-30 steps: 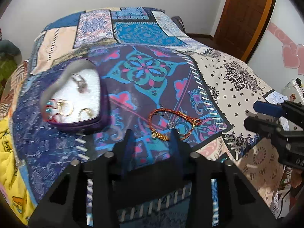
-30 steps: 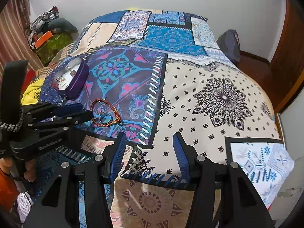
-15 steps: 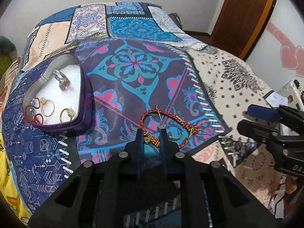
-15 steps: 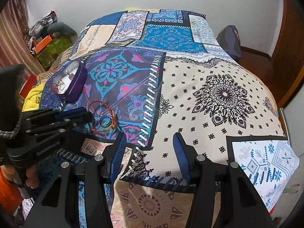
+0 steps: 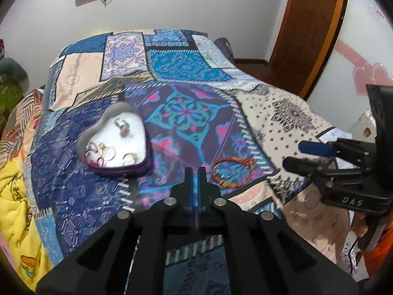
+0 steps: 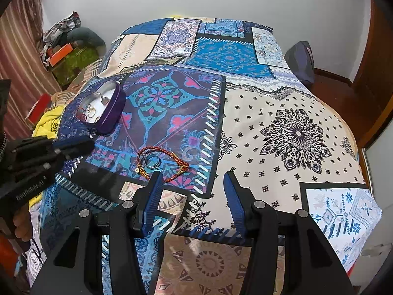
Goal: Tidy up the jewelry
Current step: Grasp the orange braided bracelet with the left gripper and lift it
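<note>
A purple heart-shaped jewelry box (image 5: pixel 115 145) with a white lining lies open on the patterned bedspread and holds several rings and a red bracelet. It also shows in the right wrist view (image 6: pixel 103 108). An orange-red cord bracelet (image 5: pixel 232 172) lies on the spread with a small ring (image 6: pixel 152 162) beside it. My left gripper (image 5: pixel 195 172) is shut, raised above the spread between the box and the bracelet; nothing shows between its fingers. My right gripper (image 6: pixel 192 184) is open and empty, just right of the bracelet (image 6: pixel 163 163).
The bedspread (image 6: pixel 270 127) covers the whole bed. A yellow blanket (image 5: pixel 14 196) lies at the left edge. Clutter and boxes (image 6: pixel 66 54) stand on the floor at the left. A wooden door (image 5: pixel 309 29) is at the right.
My left gripper closed fully and lifted back and to the left, away from the cord bracelet. The bracelet stays on the spread. My right gripper stays open and has moved slightly closer to the bracelet.
</note>
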Demonstrator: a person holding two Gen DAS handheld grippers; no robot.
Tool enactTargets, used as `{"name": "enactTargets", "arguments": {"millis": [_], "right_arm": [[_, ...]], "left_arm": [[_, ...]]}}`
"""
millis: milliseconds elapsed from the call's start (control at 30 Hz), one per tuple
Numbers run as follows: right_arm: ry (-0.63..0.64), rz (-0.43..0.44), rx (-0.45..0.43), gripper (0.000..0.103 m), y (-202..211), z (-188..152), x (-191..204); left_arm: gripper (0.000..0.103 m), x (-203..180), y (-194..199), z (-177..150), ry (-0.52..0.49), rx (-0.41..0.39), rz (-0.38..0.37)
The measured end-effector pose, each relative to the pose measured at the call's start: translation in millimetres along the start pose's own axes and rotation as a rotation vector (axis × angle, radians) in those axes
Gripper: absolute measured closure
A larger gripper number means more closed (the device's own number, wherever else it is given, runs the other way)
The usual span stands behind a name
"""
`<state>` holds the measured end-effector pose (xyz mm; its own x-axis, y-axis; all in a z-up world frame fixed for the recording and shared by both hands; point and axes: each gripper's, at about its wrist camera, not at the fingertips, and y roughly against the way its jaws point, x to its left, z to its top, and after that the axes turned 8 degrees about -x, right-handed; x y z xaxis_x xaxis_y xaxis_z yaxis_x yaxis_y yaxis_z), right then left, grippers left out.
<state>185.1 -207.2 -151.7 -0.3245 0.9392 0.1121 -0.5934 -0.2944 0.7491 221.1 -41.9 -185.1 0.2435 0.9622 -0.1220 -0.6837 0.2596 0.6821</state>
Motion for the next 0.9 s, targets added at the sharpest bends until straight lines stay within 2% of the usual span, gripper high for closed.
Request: {"name": "enactTargets", "arguments": {"millis": [33, 100, 167, 300, 433, 533, 600, 767, 800, 900], "right_arm": [[-0.001, 0.0, 0.003, 0.056, -1, -1, 0], [-0.003, -0.002, 0.008, 0.056, -3, -2, 0], [0.001, -0.011, 0.01, 0.056, -3, -3, 0], [0.005, -0.026, 0.013, 0.056, -2, -5, -6], [-0.009, -0.037, 0.011, 0.056, 0, -7, -15], [-0.026, -0.042, 0.015, 0.056, 0, -9, -23], [-0.036, -0.042, 0.021, 0.056, -1, -10, -27], [-0.046, -0.032, 0.013, 0.056, 1, -12, -28], [-0.043, -0.032, 0.011, 0.056, 2, -12, -28], [-0.032, -0.036, 0.01, 0.056, 2, -12, -26]], "left_arm": [[0.098, 1, -1, -2, 0.001, 0.012, -0.006], [0.082, -1, -8, -6, 0.0, 0.04, -0.017], [0.074, -6, -15, -9, -0.011, 0.058, -0.027], [0.071, -21, -36, -11, -0.029, 0.092, -0.054], [0.071, -25, -64, -16, 0.02, 0.151, -0.07], [0.073, -22, -70, -20, 0.076, 0.125, -0.058], [0.086, -23, -70, -21, 0.079, 0.123, -0.06], [0.087, -21, -70, -21, 0.103, 0.127, -0.071], [0.098, -20, -69, -20, 0.108, 0.128, -0.073], [0.099, -19, -63, -19, 0.121, 0.119, -0.077]]}}
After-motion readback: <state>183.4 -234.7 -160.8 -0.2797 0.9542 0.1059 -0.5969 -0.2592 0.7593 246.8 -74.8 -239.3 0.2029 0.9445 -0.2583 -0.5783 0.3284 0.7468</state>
